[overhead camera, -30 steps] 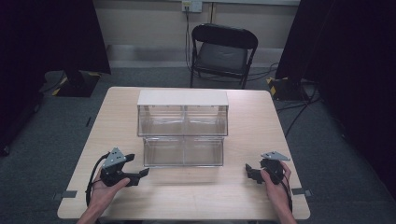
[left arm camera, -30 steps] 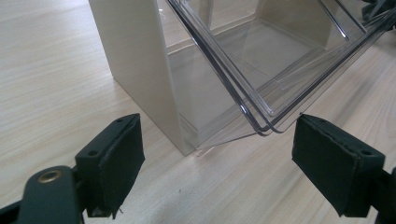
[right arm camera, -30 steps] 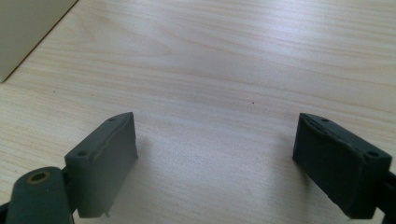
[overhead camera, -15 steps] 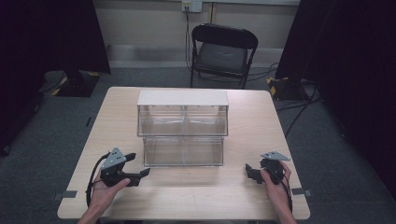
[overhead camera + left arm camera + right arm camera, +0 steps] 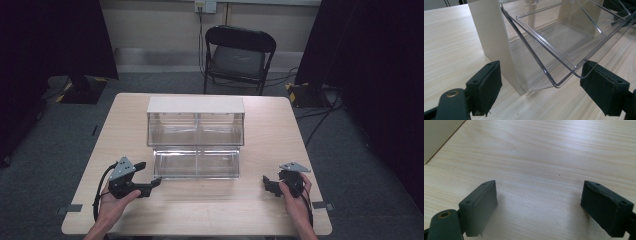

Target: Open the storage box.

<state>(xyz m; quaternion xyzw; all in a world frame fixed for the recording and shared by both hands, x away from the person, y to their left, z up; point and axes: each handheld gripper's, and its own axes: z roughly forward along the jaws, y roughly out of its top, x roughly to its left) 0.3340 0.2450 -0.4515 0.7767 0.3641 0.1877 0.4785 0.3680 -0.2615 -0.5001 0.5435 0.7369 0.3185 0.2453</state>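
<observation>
Wooden table (image 5: 270, 127), clear drawer unit (image 5: 196, 135) – unlabelled, left claw (image 5: 150, 176), right claw (image 5: 265, 185) – both agape

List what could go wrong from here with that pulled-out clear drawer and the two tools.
1. The lower clear drawer is pulled far out and, in the left gripper view, tilts downward; a nudge might tip it free of the cabinet.
2. The left tool, jaws open, sits right at the drawer's corner and could knock it by accident.
3. The right tool rests open well off to the side over the table, too far to steady the cabinet quickly.
</observation>
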